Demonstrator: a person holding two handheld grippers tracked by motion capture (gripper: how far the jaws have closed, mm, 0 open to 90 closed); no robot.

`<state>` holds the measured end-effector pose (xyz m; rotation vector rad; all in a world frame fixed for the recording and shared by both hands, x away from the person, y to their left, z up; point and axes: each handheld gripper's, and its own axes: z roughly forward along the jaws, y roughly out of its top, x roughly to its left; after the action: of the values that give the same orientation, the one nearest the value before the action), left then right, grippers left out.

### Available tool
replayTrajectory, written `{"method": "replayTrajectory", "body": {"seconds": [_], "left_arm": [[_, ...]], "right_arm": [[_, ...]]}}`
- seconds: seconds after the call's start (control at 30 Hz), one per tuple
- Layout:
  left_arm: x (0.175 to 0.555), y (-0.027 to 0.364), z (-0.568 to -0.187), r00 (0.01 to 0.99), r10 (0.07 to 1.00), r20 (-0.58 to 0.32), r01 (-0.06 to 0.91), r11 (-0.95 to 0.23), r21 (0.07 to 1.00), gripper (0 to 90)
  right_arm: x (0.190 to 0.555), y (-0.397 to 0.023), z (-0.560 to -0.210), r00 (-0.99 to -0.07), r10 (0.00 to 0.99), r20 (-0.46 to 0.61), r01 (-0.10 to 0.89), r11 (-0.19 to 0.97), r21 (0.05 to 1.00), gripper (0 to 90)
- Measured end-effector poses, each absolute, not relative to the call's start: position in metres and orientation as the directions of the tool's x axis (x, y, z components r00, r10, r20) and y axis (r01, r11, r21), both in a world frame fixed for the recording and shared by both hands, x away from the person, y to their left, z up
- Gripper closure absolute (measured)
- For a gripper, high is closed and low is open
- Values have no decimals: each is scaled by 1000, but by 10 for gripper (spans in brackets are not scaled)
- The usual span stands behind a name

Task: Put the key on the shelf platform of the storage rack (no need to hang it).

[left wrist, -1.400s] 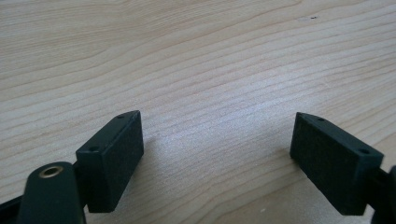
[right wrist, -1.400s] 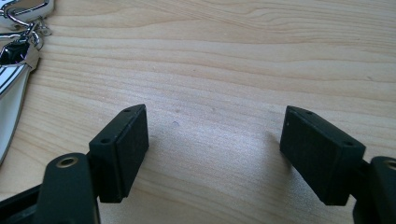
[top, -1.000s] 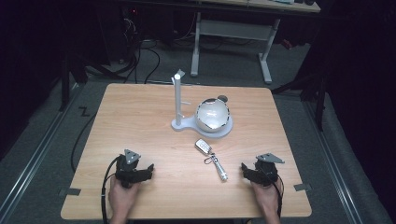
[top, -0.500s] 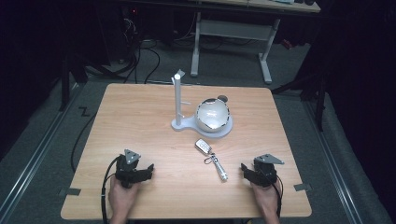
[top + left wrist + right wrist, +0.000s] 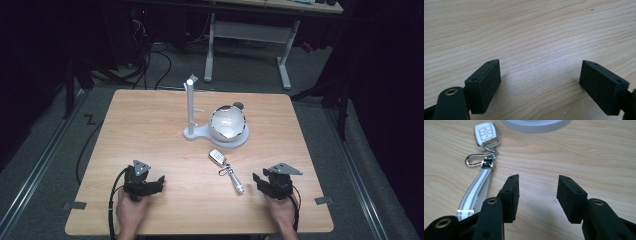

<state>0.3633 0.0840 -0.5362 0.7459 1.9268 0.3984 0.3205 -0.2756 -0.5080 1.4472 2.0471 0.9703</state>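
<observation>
Seen from above: wooden bench [image 5: 150,130], lit against a dark room. Near its middle, a key set [image 5: 227,171] lying flat: car key fob [image 5: 217,156] at the far end, carabiner ring [image 5: 474,160] next, slim silver handle [image 5: 236,184] at the near end. Long axis running diagonally, fob pointing away and slightly left, handle tip pointing toward the near right corner. Just beyond the fob, apart from it, a white stand [image 5: 192,112] with upright post and a shiny ball [image 5: 227,122] on its base.

Right tongs [image 5: 263,182] resting near the front edge, just right of the handle tip, not touching it; jaws apart, having just been closing, bare wood between them. Left tongs [image 5: 154,184] near the front left, spread wide over bare wood.

Open bench on both flanks of the key set and along the whole left half.
</observation>
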Motion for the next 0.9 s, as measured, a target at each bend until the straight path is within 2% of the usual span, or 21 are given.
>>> {"method": "replayTrajectory", "body": {"seconds": [0.4, 0.9], "left_arm": [[363, 84, -536, -319, 652, -687, 327, 757, 566, 176], [363, 84, -536, -317, 654, -687, 328, 755, 567, 176]], "right_arm": [[329, -251, -504, -417, 908, 40, 609, 247, 754, 536], [343, -217, -507, -498, 864, 79, 619, 291, 729, 592]]}}
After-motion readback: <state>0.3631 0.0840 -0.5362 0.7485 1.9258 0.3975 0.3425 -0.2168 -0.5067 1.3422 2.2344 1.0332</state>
